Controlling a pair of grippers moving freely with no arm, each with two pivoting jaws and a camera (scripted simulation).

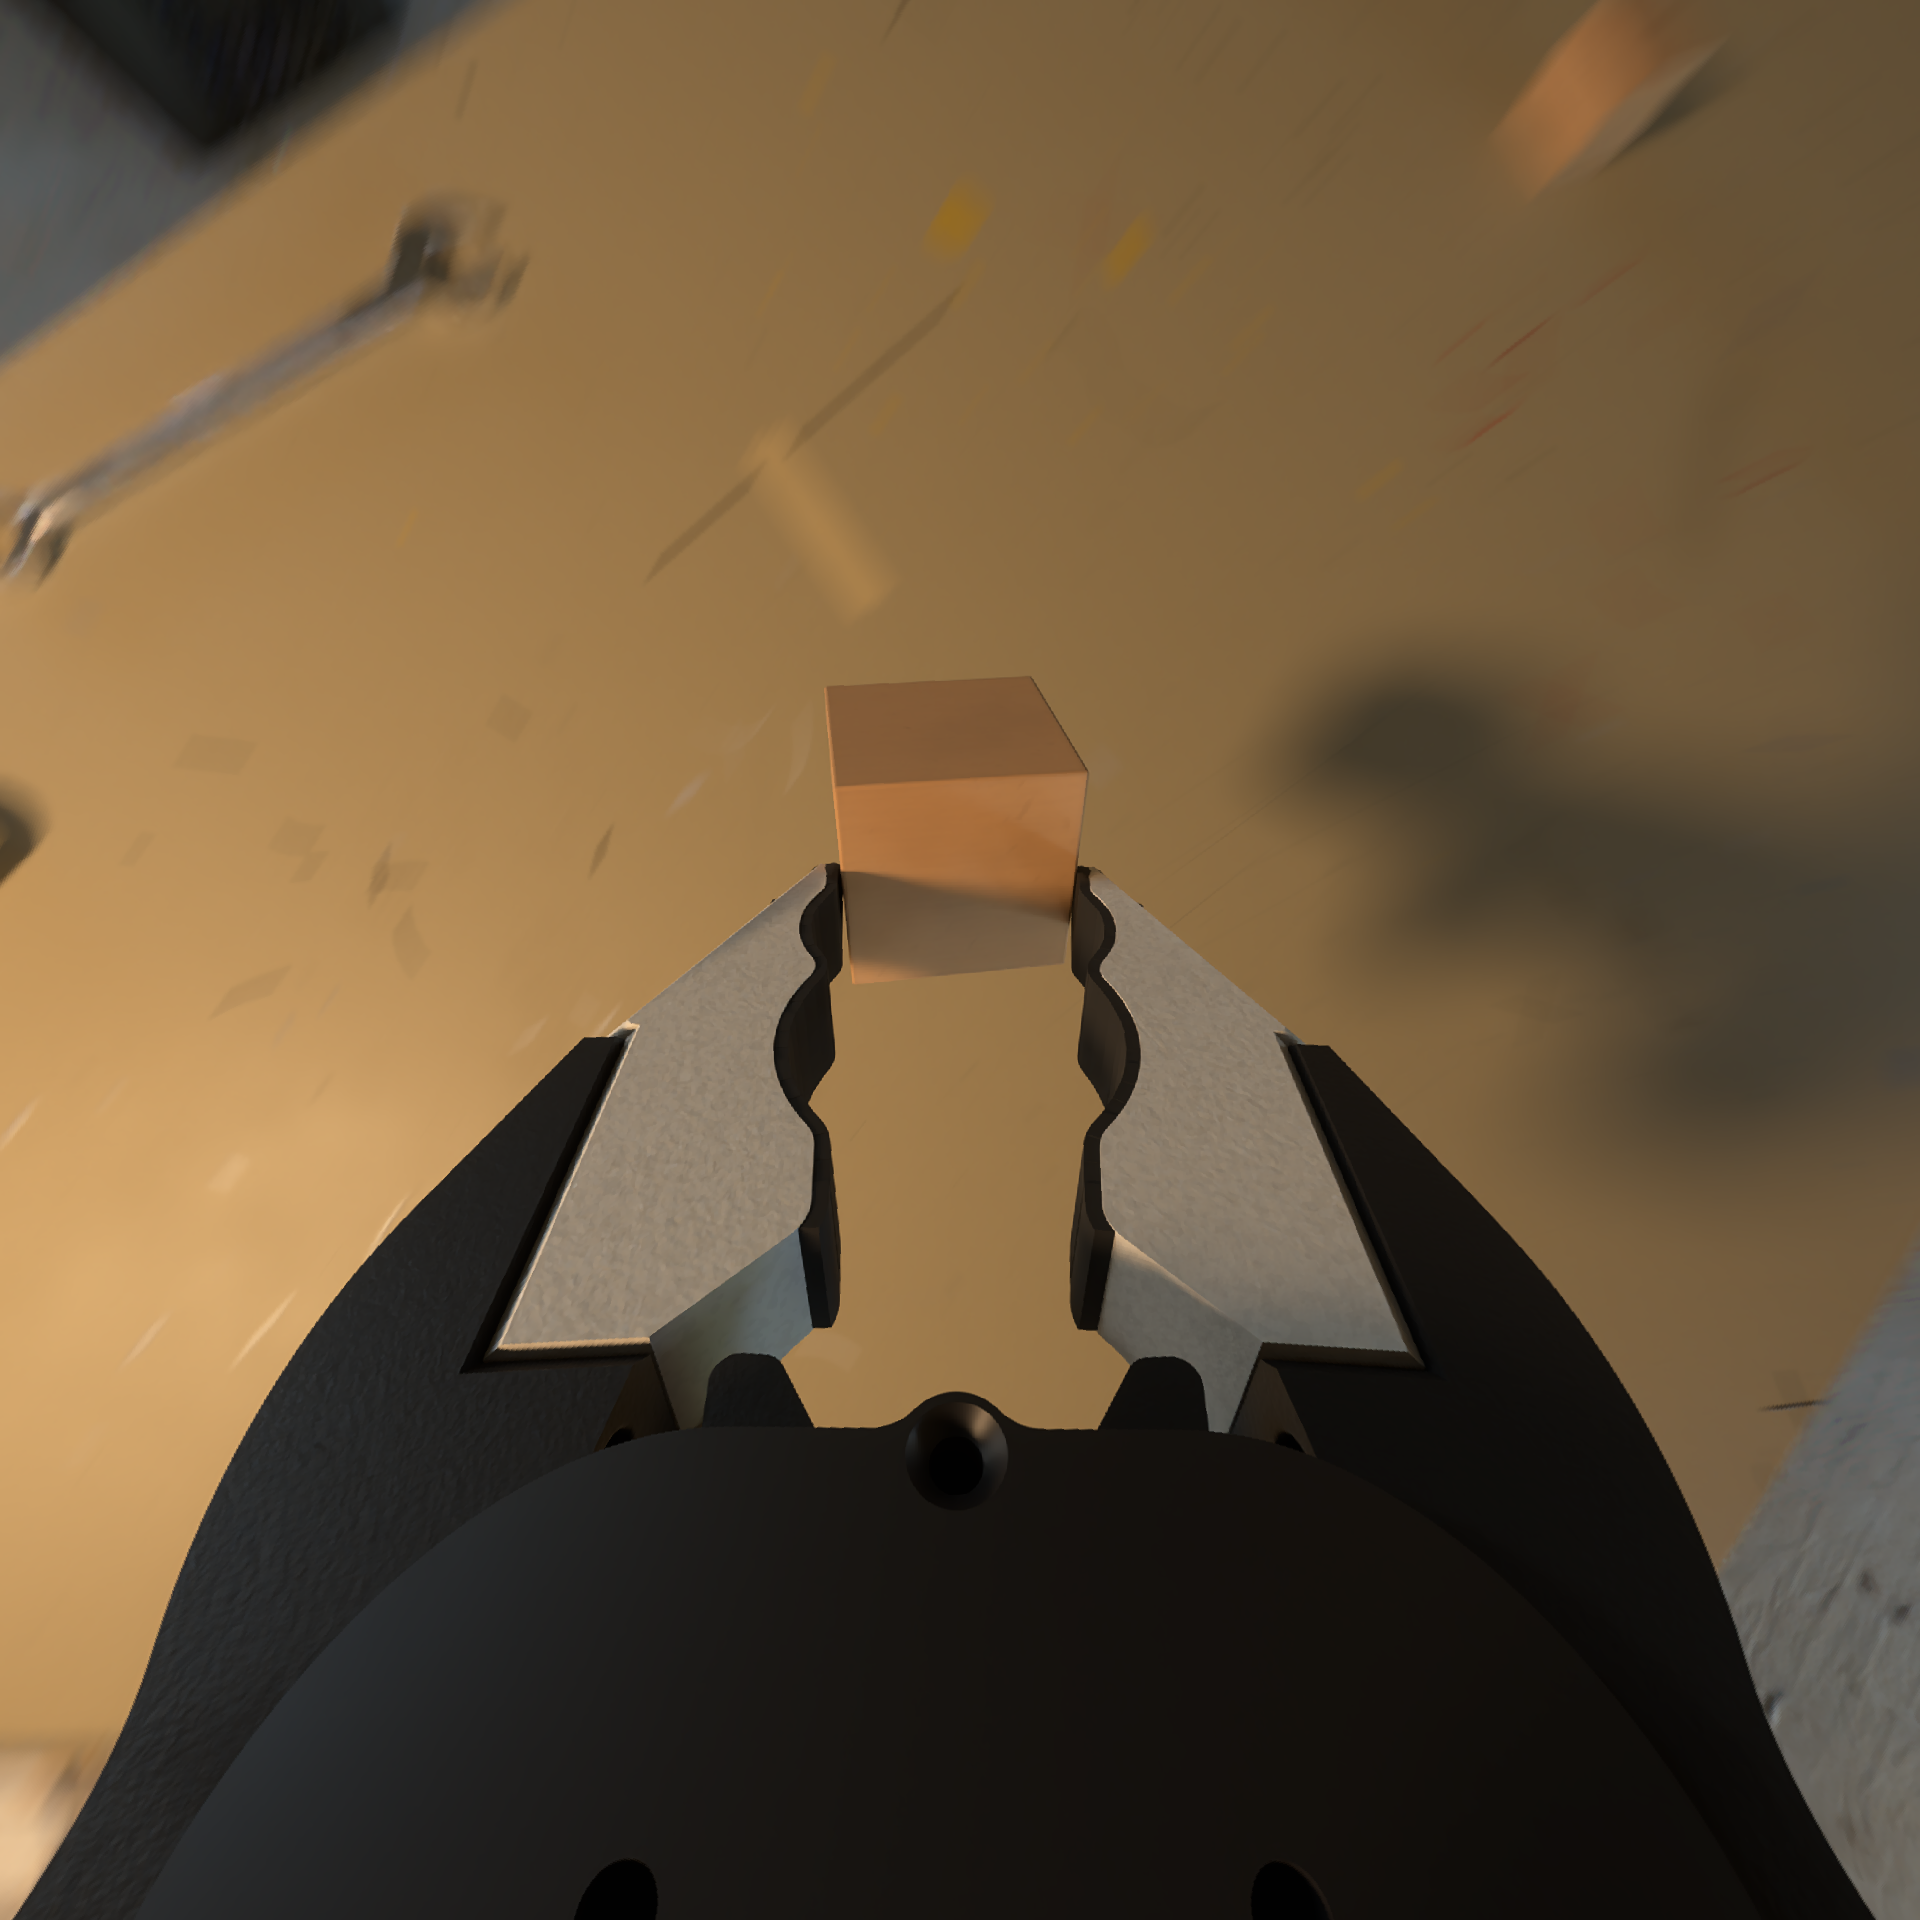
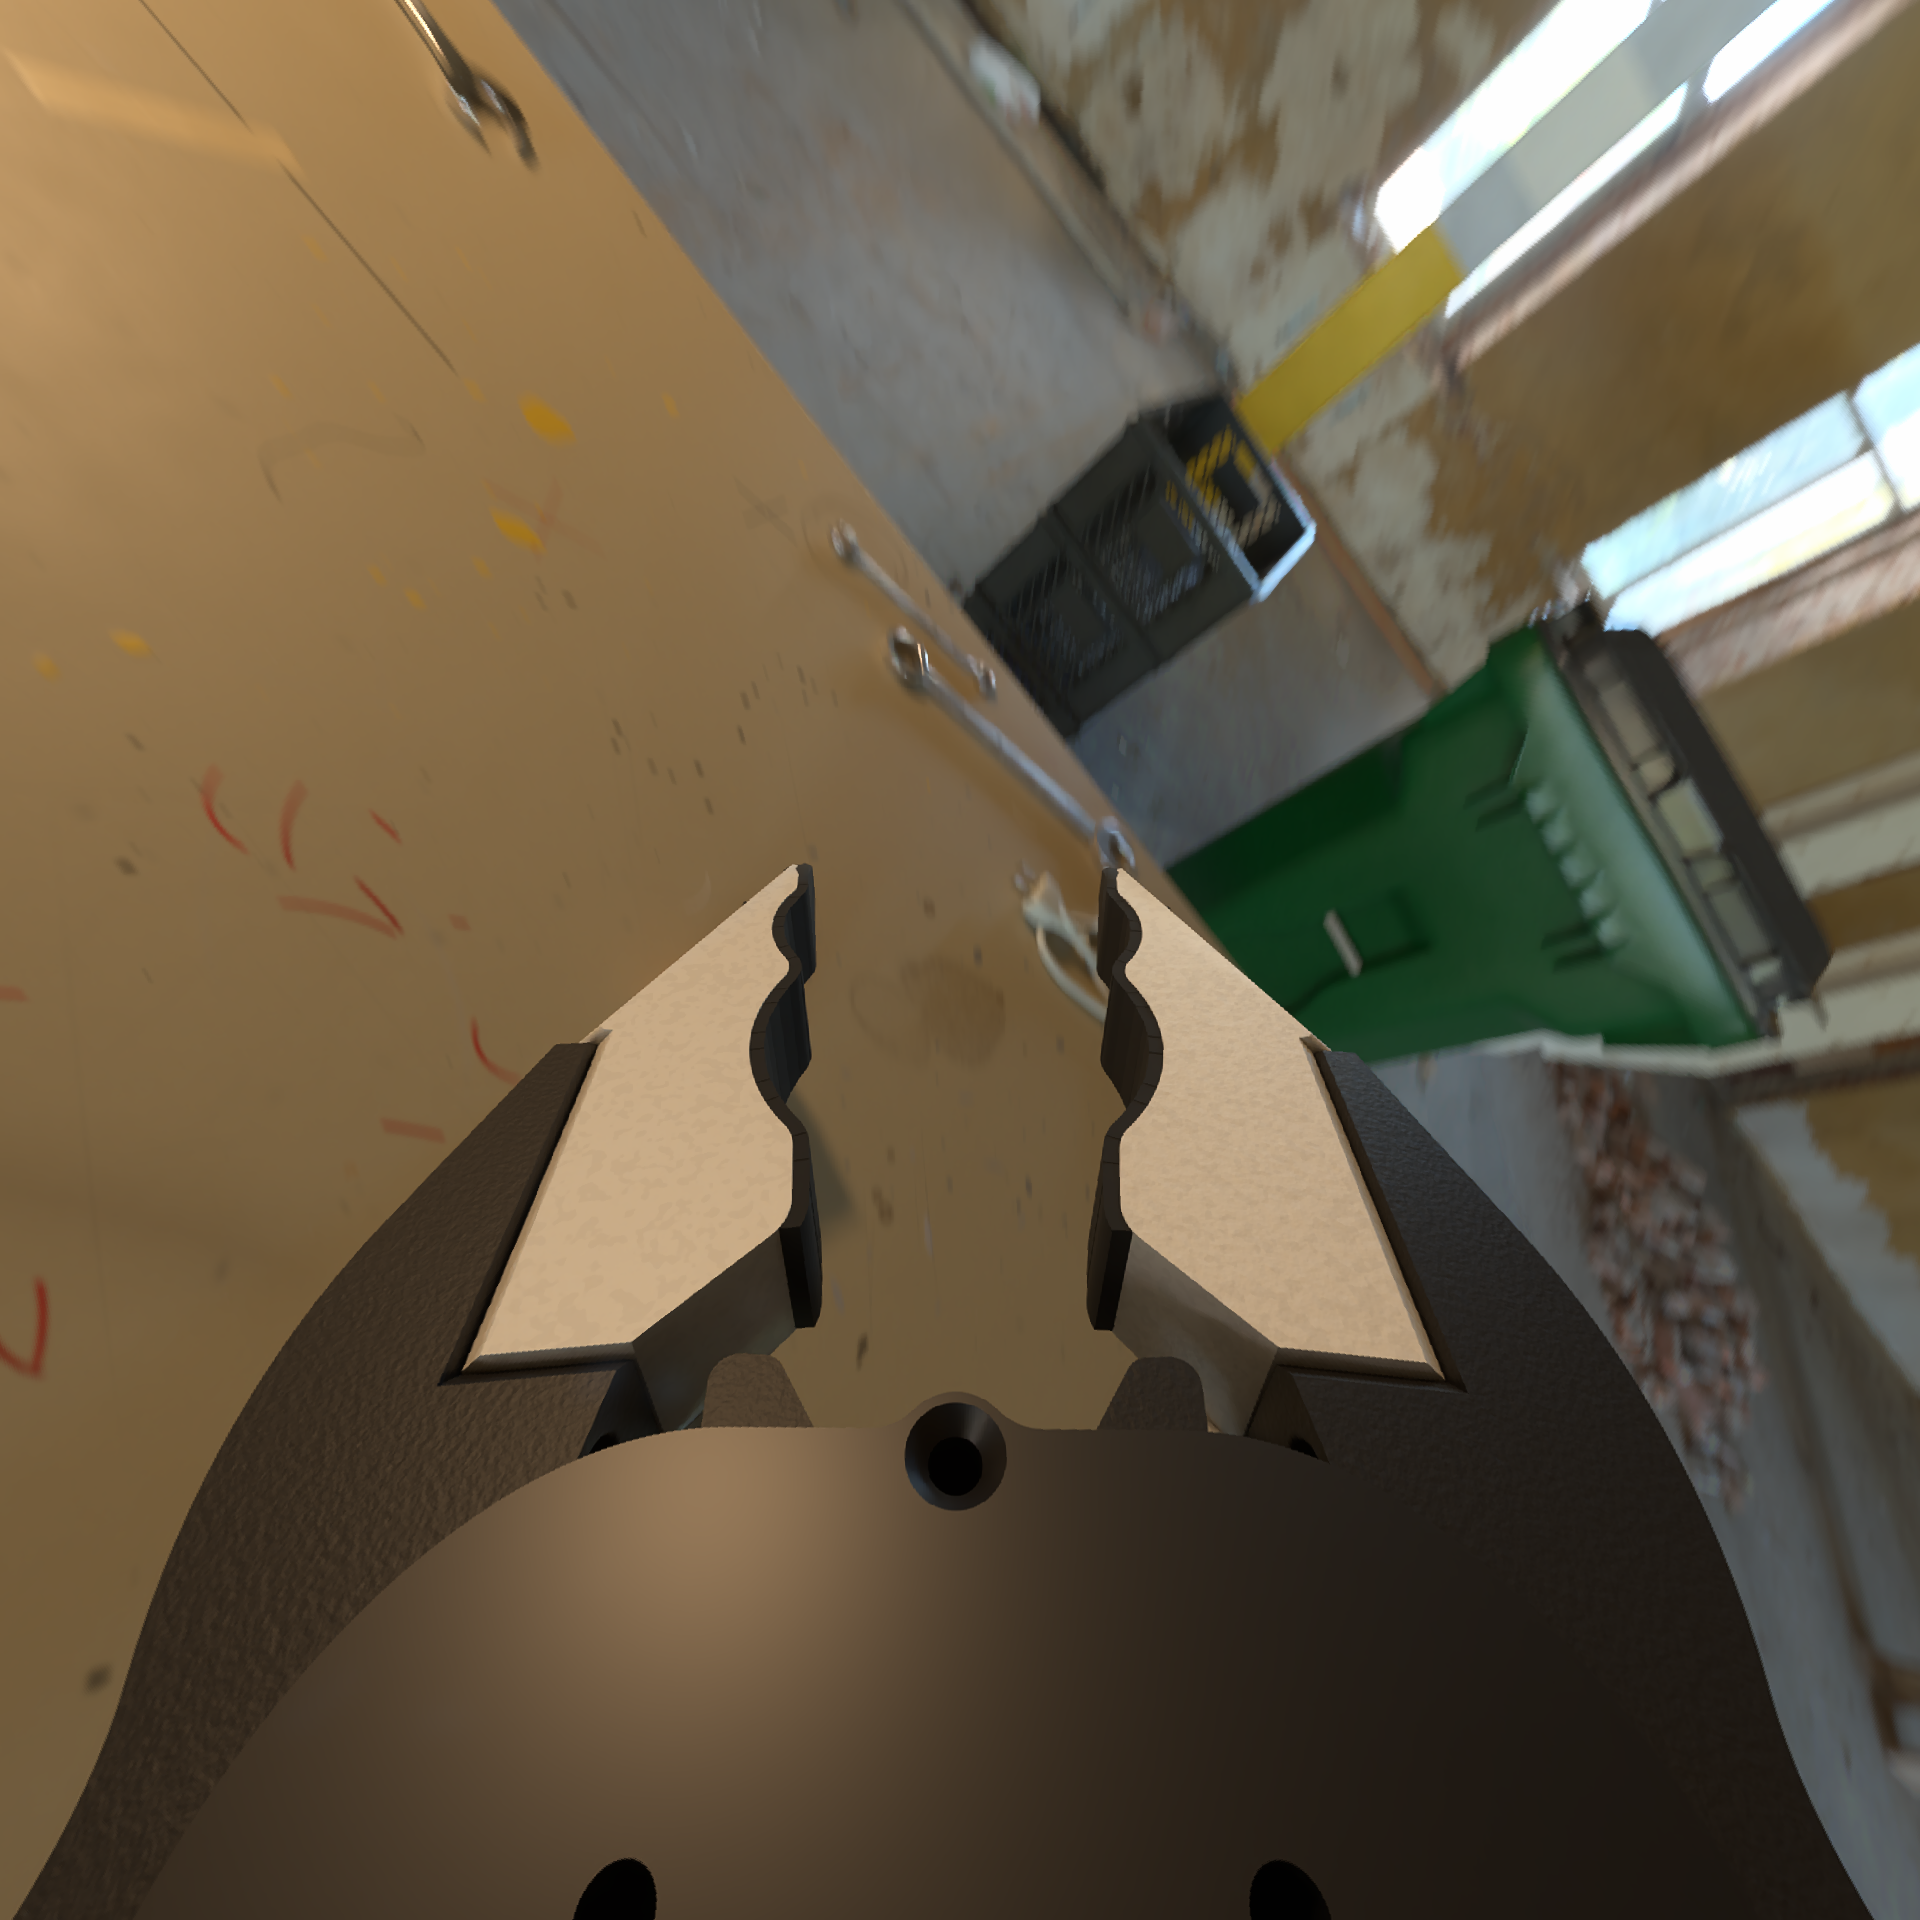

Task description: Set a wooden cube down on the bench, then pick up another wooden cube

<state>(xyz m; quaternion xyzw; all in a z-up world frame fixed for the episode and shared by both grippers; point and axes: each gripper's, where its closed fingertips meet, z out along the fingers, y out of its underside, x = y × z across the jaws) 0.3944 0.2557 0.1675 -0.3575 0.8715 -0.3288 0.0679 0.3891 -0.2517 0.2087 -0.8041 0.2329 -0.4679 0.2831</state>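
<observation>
The left claw (image 1: 956, 914) is gripping a wooden cube (image 1: 954, 821) at its fingertips, above the table (image 1: 520, 935). A second cube (image 1: 1590, 94) is lying far right, blurred. The right claw (image 2: 956, 904) is standing open, holding nothing. Beyond the table edge, a black crate (image 2: 1143, 561) and a green bin (image 2: 1507, 862) are showing; their contents are impossible to make out.

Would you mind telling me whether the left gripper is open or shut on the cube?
Shut on it: the left gripper fingertips press both sides of the cube, above the bench.
</observation>
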